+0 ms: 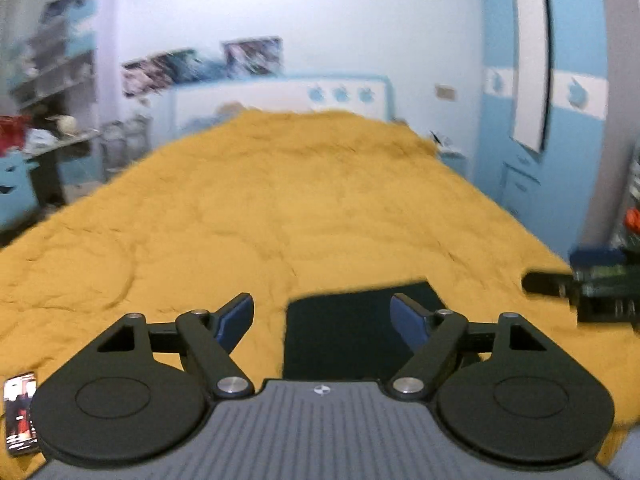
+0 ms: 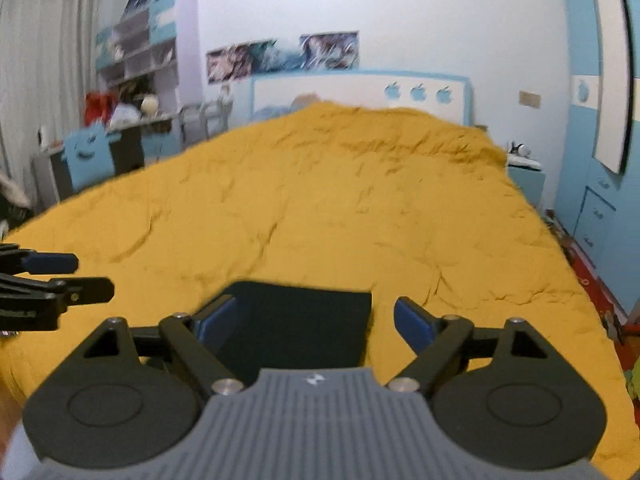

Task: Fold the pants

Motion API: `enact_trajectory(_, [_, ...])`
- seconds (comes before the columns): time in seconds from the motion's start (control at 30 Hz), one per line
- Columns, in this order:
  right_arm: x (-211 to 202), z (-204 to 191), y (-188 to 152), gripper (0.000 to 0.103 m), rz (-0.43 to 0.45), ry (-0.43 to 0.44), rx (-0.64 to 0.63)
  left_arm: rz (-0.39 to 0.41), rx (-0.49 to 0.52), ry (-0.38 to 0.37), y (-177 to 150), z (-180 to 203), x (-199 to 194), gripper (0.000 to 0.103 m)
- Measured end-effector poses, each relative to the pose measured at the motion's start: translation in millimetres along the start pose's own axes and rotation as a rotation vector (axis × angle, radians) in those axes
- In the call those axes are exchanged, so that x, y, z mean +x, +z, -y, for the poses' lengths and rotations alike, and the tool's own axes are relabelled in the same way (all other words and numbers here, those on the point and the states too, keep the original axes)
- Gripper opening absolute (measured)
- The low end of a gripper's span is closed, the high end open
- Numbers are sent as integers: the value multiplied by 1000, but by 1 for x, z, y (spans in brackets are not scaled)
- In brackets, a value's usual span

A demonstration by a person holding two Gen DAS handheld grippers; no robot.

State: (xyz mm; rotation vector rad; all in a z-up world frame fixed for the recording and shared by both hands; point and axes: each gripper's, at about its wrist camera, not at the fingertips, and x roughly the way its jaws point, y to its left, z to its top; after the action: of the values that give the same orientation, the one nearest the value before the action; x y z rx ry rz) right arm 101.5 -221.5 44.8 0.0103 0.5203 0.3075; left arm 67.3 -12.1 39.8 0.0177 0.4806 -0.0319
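Note:
Dark folded pants (image 1: 352, 332) lie as a flat rectangle on the yellow bedspread (image 1: 280, 208), close to the near edge of the bed. My left gripper (image 1: 322, 314) hovers above their left part, jaws wide open with nothing between the blue pads. In the right wrist view the same pants (image 2: 296, 328) sit under my right gripper (image 2: 314, 316), which is also wide open and empty. Each gripper shows at the edge of the other's view: the right one (image 1: 584, 292) at far right, the left one (image 2: 52, 280) at far left. The near end of the pants is hidden by the gripper bodies.
The bedspread (image 2: 320, 200) covers the whole bed up to a white and blue headboard (image 2: 360, 92). A desk with a blue chair (image 2: 88, 156) stands to the left, a blue wardrobe (image 2: 600, 140) to the right. A phone (image 1: 20, 416) lies on the bed at lower left.

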Motion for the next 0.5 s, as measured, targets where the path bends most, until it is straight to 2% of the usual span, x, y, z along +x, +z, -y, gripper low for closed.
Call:
enact_trajectory(0.07, [-15,-9,7,82,14,-11,28,14,-26,15,3,4,-10,92])
enact_trajectory(0.23, [-52,-28,2,82,64,-26,86,17,-6,79,-6,14,-27,93])
enact_trajectory(0.37, [-66,-49,-23,82,56,-72,63,-27,-52,79,-21,10,-26,98])
enact_trajectory(0.5, [-63,-59,-50,82,14,-83,35,-85,-32,103,-44,11,-22,98])
